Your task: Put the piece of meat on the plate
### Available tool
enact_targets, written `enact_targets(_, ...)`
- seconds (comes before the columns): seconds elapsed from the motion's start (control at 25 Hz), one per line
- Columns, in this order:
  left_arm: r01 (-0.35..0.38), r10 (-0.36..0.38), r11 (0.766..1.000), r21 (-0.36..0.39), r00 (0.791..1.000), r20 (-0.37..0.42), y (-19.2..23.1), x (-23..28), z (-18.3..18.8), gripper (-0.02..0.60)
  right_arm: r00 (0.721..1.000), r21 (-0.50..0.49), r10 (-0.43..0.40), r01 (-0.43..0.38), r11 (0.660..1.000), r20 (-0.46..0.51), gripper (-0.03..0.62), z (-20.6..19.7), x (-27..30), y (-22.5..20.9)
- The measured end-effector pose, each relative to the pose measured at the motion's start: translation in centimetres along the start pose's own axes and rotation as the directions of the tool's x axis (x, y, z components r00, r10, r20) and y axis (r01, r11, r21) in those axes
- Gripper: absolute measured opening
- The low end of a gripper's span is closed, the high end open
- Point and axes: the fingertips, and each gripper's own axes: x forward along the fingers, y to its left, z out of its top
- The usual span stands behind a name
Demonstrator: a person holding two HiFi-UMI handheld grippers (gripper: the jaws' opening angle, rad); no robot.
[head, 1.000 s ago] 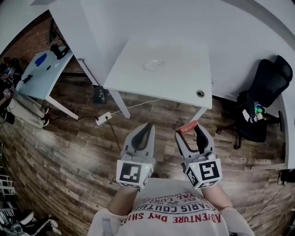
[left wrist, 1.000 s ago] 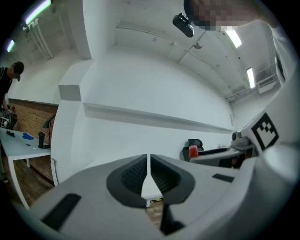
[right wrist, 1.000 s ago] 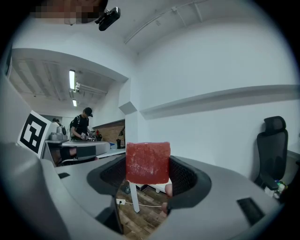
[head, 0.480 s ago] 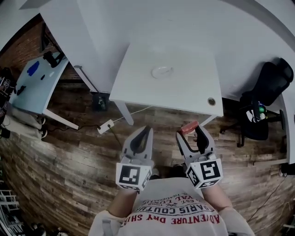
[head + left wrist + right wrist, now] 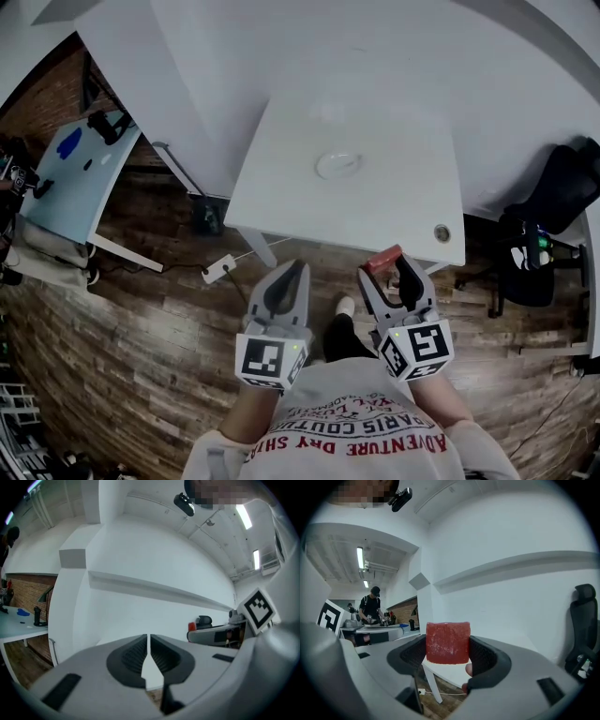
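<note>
While right gripper (image 5: 387, 270) clamps piece of meat (image 5: 447, 642) short of worktop (image 5: 403, 202) edge, plate (image 5: 338, 165) lies at 11 o'clock from it, mid-worktop, well apart. Left gripper (image 5: 290, 275) clenched, empty, about equally far from plate.

White table (image 5: 384, 220); black chair (image 5: 560, 192) at right; power strip (image 5: 217, 272) on wood floor (image 5: 122, 356)
</note>
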Motion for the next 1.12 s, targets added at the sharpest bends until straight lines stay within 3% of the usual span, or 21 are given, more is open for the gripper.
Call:
enact_targets(0.4, -0.007, 0.007, 0.998, 0.066, 1.000, -0.007, 2.9, 15.0, 2.6, 0.023, 1.000, 0.023, 0.001, -0.002, 1.000, 0.013, 0.290, 3.2, 11.3, -10.7)
enact_targets(0.68, -0.036, 0.037, 0.998, 0.050, 0.999, -0.026, 5.3, 23.6, 2.7, 0.023, 1.000, 0.011, -0.001, 0.001, 1.000, 0.005, 0.290, 4.8, 17.5, -16.9)
enact_targets(0.88, -0.005, 0.008, 0.999, 0.039, 0.997, -0.073, 5.8, 27.2, 1.2, 0.023, 0.999, 0.029, 0.001, 0.000, 1.000, -0.039, 0.290, 3.9, 20.9, -18.7)
enact_targets(1.12, 0.015, -0.013, 1.000, 0.020, 0.996, -0.090, 9.2, 30.3, 0.9, 0.023, 0.997, 0.065, -0.009, 0.013, 0.998, -0.071, 0.291, 3.7, 25.2, -18.4)
